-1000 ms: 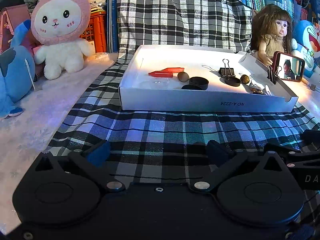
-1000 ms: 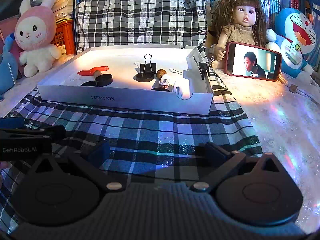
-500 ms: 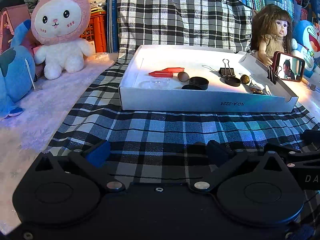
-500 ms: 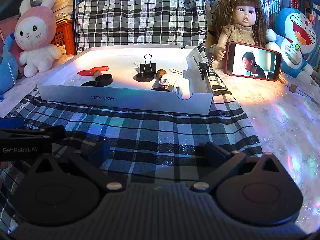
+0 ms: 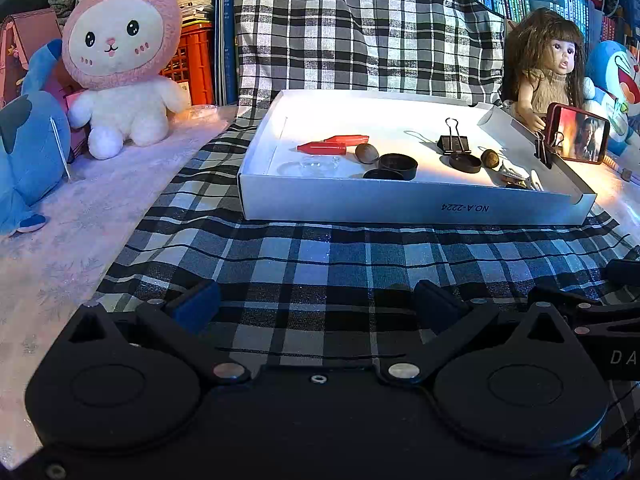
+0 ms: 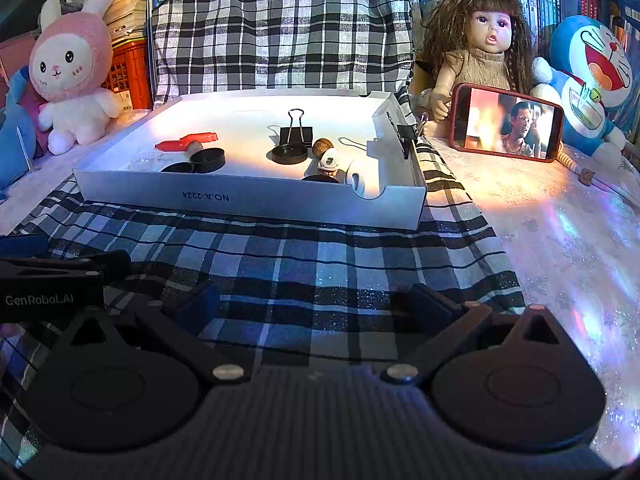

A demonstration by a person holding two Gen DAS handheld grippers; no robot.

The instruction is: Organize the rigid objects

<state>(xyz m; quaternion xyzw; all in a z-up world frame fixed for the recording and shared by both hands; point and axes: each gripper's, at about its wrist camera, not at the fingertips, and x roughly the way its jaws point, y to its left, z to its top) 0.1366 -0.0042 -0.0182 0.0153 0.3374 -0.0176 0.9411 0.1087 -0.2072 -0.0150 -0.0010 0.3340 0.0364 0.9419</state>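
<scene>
Nothing is shifting since the earlier frames: both grippers are staying low over the plaid cloth (image 5: 320, 248), short of the white tray (image 5: 400, 200). The left gripper (image 5: 316, 300) and right gripper (image 6: 316, 300) are both holding their jaws wide apart, gripping nothing. Inside the tray are lying red caps (image 5: 328, 144), black lids (image 5: 398, 162), a binder clip (image 6: 296, 132) and nuts (image 5: 366, 153). A phone (image 6: 508, 122) is leaning against a doll (image 6: 480, 52) beside the tray; only its screen picture is changing.
</scene>
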